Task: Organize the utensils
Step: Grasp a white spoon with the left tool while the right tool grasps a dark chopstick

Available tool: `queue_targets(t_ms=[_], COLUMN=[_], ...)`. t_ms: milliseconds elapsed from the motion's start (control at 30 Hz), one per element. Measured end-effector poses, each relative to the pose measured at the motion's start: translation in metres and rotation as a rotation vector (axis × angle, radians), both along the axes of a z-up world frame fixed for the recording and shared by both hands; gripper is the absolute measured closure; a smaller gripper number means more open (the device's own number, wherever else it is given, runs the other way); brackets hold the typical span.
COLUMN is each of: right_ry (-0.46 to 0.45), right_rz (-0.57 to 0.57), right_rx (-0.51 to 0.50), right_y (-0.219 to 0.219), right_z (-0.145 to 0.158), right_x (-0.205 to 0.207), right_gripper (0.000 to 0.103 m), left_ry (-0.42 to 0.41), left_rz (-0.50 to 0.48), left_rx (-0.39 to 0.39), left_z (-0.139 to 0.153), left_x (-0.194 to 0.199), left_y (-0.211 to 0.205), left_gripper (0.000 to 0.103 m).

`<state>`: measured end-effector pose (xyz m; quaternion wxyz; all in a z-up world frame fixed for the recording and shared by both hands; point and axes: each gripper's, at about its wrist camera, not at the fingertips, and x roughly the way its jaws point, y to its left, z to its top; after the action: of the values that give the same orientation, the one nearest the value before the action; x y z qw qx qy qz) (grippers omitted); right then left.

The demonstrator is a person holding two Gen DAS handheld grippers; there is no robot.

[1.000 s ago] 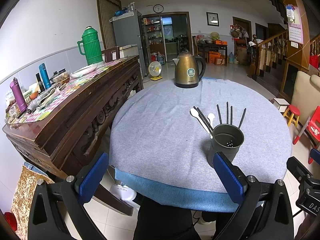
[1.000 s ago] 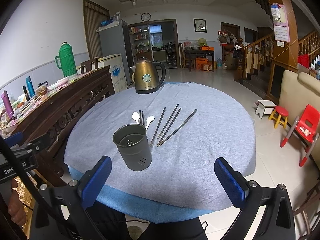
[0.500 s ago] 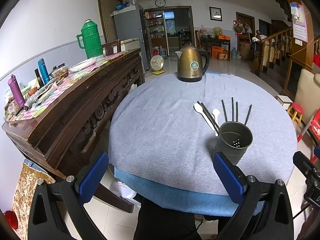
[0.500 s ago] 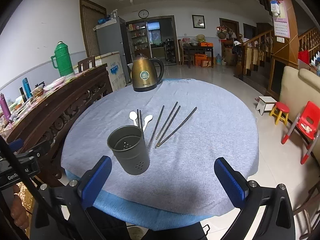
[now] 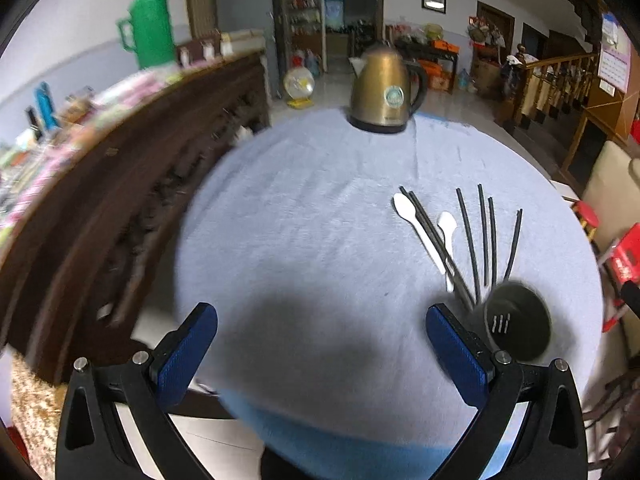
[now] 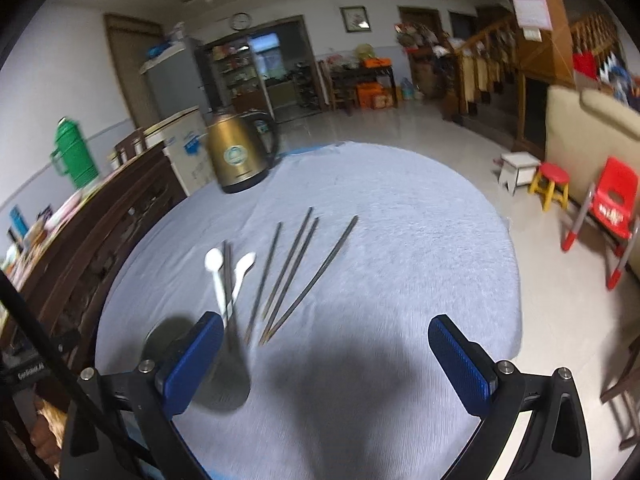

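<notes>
A dark metal utensil cup [image 5: 518, 330] stands upright on the round table's grey cloth [image 5: 312, 216], just right of my left gripper [image 5: 320, 344], which is open and empty. Behind the cup lie two white spoons [image 5: 416, 224] and several dark chopsticks [image 5: 486, 236]. In the right wrist view the cup [image 6: 226, 380] sits partly behind the left finger of my right gripper [image 6: 326, 354], also open and empty. The spoons [image 6: 218, 276] and chopsticks [image 6: 296, 268] fan out ahead of it.
A gold kettle [image 5: 386, 88] stands at the table's far edge. A dark wooden sideboard [image 5: 120, 168] with a green thermos [image 5: 150, 26] runs along the left. Small stools [image 6: 552, 184] and a red chair [image 6: 612, 208] stand on the floor to the right.
Both grippers have moved forward over the table. The cup now sits close beside each gripper's finger, and the utensils appear nearer. Nothing was picked up.
</notes>
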<state>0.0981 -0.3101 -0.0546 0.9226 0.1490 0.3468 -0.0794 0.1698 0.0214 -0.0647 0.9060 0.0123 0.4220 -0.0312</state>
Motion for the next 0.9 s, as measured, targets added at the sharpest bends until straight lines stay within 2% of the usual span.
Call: queue_targets(t_ms=[133,233,333,367,400,433,500,633,767,800,900], right_ry=[0.08,0.141,0.195,0.215,0.232,0.243,0.259,0.287,0.294,0.297,0.311], right_rz=[-0.012,-0.01,-0.018,-0.018,-0.019,-0.021,-0.017,-0.01,-0.025,-0.025,-0.032], right_rx=[0.095,0.213,0.286,0.312,0.329,0.333,0.327,0.324,0.336,0.342,0.349], right_y=[-0.027,-0.043,-0.051,-0.053,-0.055,-0.055,-0.053,-0.051,-0.06,-0.062,-0.07], right_z=[-0.018,-0.039,-0.06,-0.067,-0.074,-0.078,-0.085,-0.094,-0.101,-0.103,-0.107], right_x=[0.052,0.095,0.129,0.141,0.153,0.161,0.176,0.195,0.207,0.21,0.216], right_gripper=[0.002,0.005,0.023,0.025,0.03,0.033,0.037,0.044,0.046,0.047,0.051], left_ry=[0.081,0.129,0.189,0.21,0.239,0.264,0.301,0.34,0.377,0.382,0.408], left_rz=[-0.021,-0.036,-0.037,-0.036,-0.032,-0.028,-0.03,-0.034,-0.035,-0.033,-0.037], left_rx=[-0.032,-0.052,-0.059,-0.066,-0.075,-0.083,-0.1,-0.12,-0.13,-0.132,-0.127], left_z=[-0.015,-0.027,-0.045,-0.051,-0.058,-0.063,-0.073,-0.089,-0.103,-0.105,-0.115], left_x=[0.055,0.09,0.126,0.134,0.146,0.153,0.167,0.187,0.2,0.203,0.207], left_y=[-0.01,-0.023,-0.037,-0.04,-0.044,-0.046,-0.054,-0.074,-0.088,-0.091,-0.096], left_gripper=[0.0,0.0,0.0,0.001,0.007,0.016,0.024,0.025,0.025,0.026,0.04])
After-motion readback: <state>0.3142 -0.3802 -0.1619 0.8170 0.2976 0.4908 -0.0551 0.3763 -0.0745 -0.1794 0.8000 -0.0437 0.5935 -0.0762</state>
